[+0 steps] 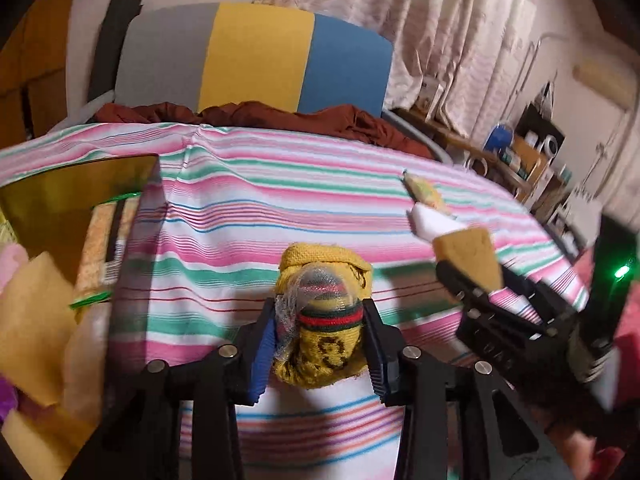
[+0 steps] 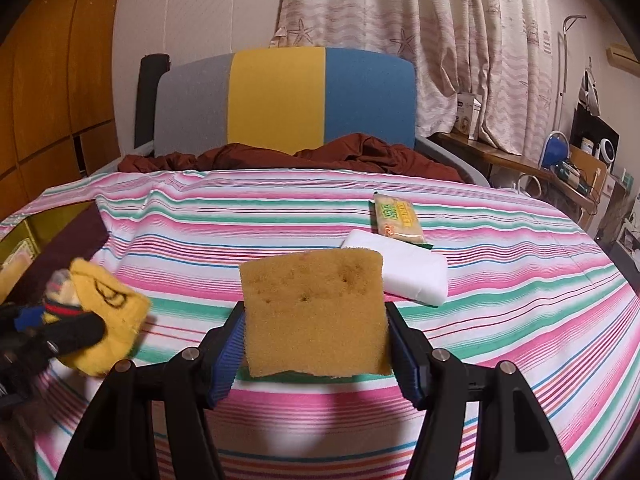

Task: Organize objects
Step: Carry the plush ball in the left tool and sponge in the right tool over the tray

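Observation:
My left gripper (image 1: 320,340) is shut on a rolled yellow sock (image 1: 324,320) with a red, green and black band, held above the striped bedsheet (image 1: 280,208). It shows at the left of the right wrist view, sock (image 2: 104,320) included. My right gripper (image 2: 316,344) is shut on a yellow-brown sponge (image 2: 316,312), held above the sheet. It also shows at the right of the left wrist view (image 1: 468,252). A white block (image 2: 404,272) and a packaged sponge (image 2: 398,220) lie on the sheet beyond the held sponge.
An open box (image 1: 60,208) holding yellow sponges (image 1: 32,320) and soft items sits at the left edge of the bed. A brown blanket (image 2: 300,158) and a grey, yellow and blue headboard (image 2: 280,96) are at the far end. Shelves with clutter (image 2: 580,168) stand at right.

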The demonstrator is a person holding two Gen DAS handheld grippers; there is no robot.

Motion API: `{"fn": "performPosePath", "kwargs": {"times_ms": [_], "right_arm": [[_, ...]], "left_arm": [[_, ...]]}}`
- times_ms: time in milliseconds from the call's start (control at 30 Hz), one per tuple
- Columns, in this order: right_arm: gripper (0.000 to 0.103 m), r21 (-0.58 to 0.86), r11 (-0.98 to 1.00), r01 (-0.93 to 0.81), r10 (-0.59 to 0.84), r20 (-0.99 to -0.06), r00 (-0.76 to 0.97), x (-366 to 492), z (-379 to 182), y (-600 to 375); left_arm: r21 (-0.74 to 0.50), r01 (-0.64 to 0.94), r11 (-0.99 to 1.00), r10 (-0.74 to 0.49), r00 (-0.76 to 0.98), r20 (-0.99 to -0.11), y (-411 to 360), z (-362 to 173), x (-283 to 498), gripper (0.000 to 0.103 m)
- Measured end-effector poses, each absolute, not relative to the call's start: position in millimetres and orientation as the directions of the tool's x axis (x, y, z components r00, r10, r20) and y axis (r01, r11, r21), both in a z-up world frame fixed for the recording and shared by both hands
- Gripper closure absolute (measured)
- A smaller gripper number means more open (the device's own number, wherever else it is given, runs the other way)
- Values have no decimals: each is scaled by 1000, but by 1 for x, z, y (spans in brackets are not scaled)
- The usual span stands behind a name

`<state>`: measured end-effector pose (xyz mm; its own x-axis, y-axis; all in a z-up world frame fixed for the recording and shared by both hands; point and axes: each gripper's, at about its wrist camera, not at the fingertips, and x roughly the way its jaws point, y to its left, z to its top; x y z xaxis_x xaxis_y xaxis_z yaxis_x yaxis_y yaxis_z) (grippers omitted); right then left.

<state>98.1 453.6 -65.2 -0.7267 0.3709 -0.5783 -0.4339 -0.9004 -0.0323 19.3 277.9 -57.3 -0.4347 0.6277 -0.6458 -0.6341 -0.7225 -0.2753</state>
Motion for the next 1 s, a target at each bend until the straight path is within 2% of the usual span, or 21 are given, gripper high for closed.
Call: {"fn": "performPosePath", "kwargs": {"times_ms": [233, 367, 633, 1000], "right_arm": [[38, -60, -925, -375, 334, -594, -731, 97, -64, 429], [38, -2, -940, -342, 275, -600, -751, 98, -61, 411], [38, 85, -965, -249, 162, -550, -819, 85, -30, 369], [38, 165, -980, -113, 10, -522, -853, 49, 8, 319]], "left_arm": [[-326, -617, -716, 672, -484, -560, 232, -24, 25, 63], [-344, -568, -748, 653, -534, -537, 198, -13, 17, 63], [-384, -418, -824, 567, -628, -533, 126, -7, -15, 63], [-402, -241, -883, 449, -683, -577, 41, -28, -44, 63]]}}
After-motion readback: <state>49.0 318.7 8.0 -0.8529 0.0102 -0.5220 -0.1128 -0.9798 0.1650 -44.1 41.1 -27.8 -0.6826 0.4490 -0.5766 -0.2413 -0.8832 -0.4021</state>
